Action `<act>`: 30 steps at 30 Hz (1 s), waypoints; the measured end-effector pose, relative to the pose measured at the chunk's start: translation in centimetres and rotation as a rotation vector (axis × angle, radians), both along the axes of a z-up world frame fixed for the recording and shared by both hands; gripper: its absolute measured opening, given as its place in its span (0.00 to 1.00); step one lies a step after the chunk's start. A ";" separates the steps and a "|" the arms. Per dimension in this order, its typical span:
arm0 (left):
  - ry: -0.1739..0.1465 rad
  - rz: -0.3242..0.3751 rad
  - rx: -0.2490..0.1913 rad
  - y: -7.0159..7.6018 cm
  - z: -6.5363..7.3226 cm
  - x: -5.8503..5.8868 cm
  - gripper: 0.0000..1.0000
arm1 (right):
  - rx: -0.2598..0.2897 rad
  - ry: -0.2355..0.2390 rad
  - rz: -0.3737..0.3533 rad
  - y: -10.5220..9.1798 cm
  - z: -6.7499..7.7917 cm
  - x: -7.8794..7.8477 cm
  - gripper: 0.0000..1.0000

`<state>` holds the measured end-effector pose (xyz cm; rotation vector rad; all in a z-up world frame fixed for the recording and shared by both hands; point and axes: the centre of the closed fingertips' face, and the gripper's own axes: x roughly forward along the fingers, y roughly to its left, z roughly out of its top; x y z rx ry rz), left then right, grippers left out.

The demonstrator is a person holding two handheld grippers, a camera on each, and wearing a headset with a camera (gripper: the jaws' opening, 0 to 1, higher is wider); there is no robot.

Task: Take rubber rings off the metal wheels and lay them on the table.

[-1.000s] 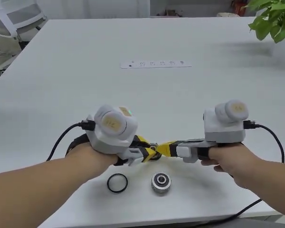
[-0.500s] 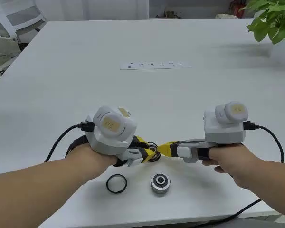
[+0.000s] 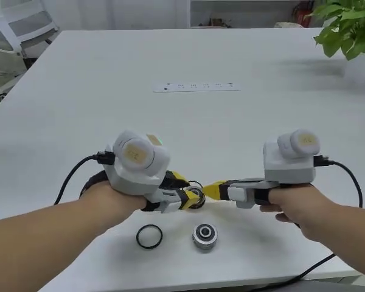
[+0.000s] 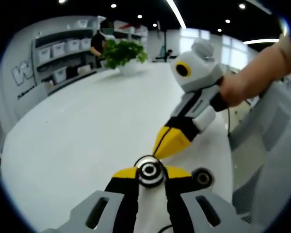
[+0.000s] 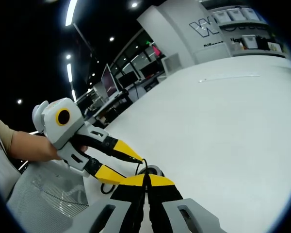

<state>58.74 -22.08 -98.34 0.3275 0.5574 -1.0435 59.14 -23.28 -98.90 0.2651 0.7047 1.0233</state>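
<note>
My left gripper (image 3: 190, 198) is shut on a small metal wheel (image 3: 197, 196), held just above the white table (image 3: 188, 128). In the left gripper view the wheel (image 4: 150, 171) sits between my yellow jaws. My right gripper (image 3: 205, 190) comes in from the right, its jaws shut at the wheel's rim. In the right gripper view a thin black strand of the rubber ring (image 5: 143, 165) runs from my shut right gripper (image 5: 145, 178) toward the wheel (image 5: 154, 171). Nearer the front edge, a loose rubber ring (image 3: 149, 236) lies flat beside a bare metal wheel (image 3: 205, 235).
A white power strip (image 3: 194, 87) lies across the middle of the table. A green plant (image 3: 347, 30) stands at the far right, and an office chair (image 3: 12, 30) at the far left. Black cables (image 3: 73, 179) trail from both grippers toward the front edge.
The head camera has tilted a little. My left gripper has rolled slightly to the left; both grippers stay together on the wheel.
</note>
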 end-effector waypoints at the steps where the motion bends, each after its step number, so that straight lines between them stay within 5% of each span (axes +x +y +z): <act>1: -0.001 -0.005 -0.002 0.1 0.1 -0.1 0.22 | 0.003 0.000 0.000 0.0 0.1 0.0 0.00; 30: -0.051 -0.005 -0.125 4.1 6.5 -3.8 0.52 | 0.079 -0.019 0.015 1.0 3.7 -1.2 0.00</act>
